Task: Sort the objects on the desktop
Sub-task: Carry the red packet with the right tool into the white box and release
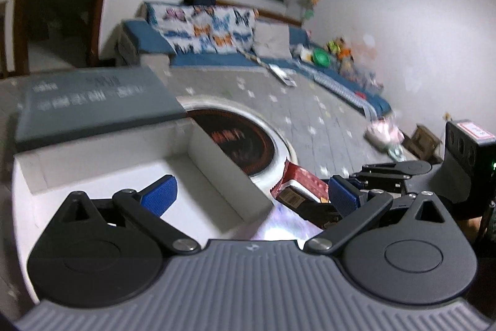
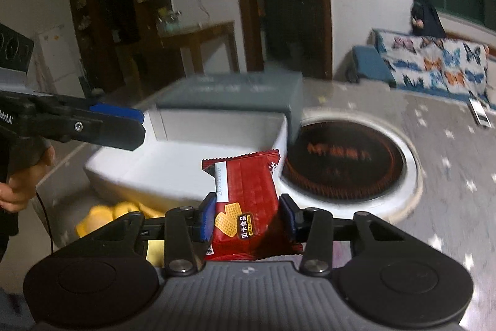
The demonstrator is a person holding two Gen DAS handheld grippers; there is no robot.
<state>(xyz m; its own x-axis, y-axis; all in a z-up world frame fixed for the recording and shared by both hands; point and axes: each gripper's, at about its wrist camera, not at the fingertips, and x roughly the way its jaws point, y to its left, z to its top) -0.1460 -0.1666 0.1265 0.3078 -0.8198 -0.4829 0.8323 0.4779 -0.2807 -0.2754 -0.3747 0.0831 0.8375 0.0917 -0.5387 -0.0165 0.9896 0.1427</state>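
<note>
The red crinkly plastic snack packet with a waffle picture (image 2: pixel 245 207) is held up in the air by the right gripper (image 2: pixel 248 217). Its jaws pinch the packet by both side edges, near the bottom half. The packet looks light and thin. The wrapper is soft and a bit slippery, and the biscuit inside could likely crack, so a gentle squeeze on the sides seems best.

Just behind the packet is the white open box with a dark grey lid (image 2: pixel 217 145) leaning at its back. The left gripper (image 1: pixel 248 196) hangs over this box with its jaws wide and nothing in them. Beside the box sits a round black heater ring with a white rim (image 2: pixel 344 163), set into the grey speckled bench (image 2: pixel 434 145).

Something yellow and soft (image 2: pixel 108 214) lies below the box, partly hidden, so I cannot tell what it is. Everything is blurry.
</note>
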